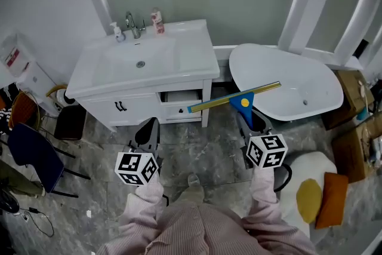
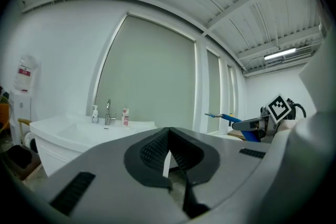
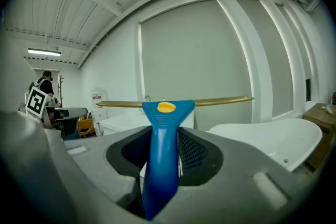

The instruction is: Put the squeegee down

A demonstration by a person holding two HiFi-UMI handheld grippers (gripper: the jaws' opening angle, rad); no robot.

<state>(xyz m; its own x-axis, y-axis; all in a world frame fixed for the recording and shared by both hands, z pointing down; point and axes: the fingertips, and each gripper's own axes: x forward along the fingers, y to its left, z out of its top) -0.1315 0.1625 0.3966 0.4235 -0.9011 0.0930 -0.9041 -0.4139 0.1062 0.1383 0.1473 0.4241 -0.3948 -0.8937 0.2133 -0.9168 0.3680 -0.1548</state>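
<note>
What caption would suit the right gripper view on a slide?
Right gripper holds a blue squeegee by its handle, white bathtub ahead.

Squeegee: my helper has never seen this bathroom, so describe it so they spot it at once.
Between the white vanity and the white bathtub, look at the right claw. It grips the squeegee, the only blue-handled tool with a yellow dot and long gold crossbar.
</note>
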